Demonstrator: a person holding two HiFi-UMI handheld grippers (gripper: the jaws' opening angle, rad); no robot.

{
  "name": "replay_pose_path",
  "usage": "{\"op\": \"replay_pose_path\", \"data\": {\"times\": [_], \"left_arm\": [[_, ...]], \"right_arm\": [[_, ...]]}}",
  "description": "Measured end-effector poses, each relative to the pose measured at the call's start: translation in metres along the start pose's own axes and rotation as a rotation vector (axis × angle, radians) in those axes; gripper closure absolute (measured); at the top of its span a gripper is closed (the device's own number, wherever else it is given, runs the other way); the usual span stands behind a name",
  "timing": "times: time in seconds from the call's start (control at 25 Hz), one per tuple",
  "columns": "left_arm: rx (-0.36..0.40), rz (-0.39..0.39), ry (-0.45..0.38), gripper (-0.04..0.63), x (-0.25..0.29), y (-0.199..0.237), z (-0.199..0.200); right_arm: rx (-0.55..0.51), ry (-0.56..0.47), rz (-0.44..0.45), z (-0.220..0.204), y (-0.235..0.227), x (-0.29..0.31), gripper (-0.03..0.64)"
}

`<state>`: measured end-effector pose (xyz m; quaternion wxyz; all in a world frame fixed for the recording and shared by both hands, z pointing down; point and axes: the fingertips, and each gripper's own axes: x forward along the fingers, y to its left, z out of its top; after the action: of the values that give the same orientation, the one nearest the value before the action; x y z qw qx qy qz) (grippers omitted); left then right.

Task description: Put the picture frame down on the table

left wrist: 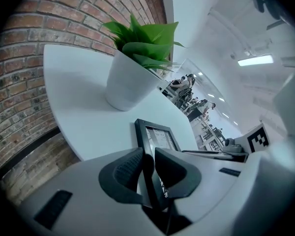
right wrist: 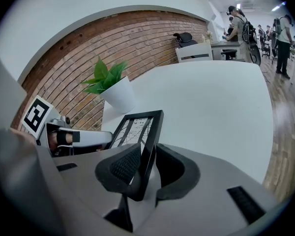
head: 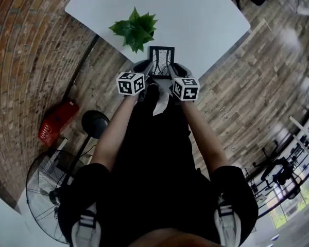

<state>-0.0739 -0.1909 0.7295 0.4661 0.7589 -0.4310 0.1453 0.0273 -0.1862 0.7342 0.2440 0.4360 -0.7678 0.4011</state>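
Picture frame [head: 161, 60], at the table [head: 195, 14] edge, is clenched between fingers of left gripper [left wrist: 148, 168] and right gripper [right wrist: 146, 166].

An open-plan office: a brick wall [right wrist: 137, 38] runs along the white counter's [head: 195, 14] left edge, with desks [right wrist: 226, 45], a chair [right wrist: 184, 37] and people [right wrist: 238, 21] beyond its far corner.

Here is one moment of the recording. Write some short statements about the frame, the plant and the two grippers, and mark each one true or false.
1. The left hand-held gripper and the right hand-held gripper both clamp the picture frame. True.
2. The plant stands on the table, beyond the frame. True.
3. The plant grows in a black pot. False: the pot is white.
4. A basket sits on the table. False: the red basket is on the floor by the brick wall.
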Motion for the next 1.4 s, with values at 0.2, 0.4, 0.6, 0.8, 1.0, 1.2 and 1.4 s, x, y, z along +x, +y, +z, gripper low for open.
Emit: {"op": "replay_pose_path", "data": {"times": [0.2,0.4,0.6,0.8,1.0,1.2,1.4], "left_arm": [[-0.001,0.004,-0.013,0.52,-0.004,-0.001,0.003],[0.043,-0.008,-0.033,0.518,-0.01,-0.004,0.009],[0.093,-0.029,-0.052,0.518,-0.024,-0.016,0.017],[0.103,-0.015,-0.1,0.548,-0.031,-0.022,0.025],[0.114,0.012,-0.126,0.574,-0.039,-0.032,0.025],[0.108,0.023,-0.157,0.574,-0.052,-0.043,0.024],[0.11,0.038,-0.182,0.574,-0.064,-0.054,0.022]], "right_arm": [[-0.014,-0.049,-0.018,0.004,0.0,-0.004,0.525],[-0.036,-0.113,-0.031,0.008,0.002,-0.007,0.528],[-0.125,-0.126,-0.01,0.004,0.014,-0.02,0.609],[-0.208,-0.132,0.032,0.006,0.03,-0.034,0.618],[-0.258,-0.117,0.045,0.01,0.029,-0.049,0.62],[-0.295,-0.108,0.06,0.011,0.028,-0.063,0.62],[-0.32,-0.105,0.081,0.012,0.03,-0.079,0.62]]}}
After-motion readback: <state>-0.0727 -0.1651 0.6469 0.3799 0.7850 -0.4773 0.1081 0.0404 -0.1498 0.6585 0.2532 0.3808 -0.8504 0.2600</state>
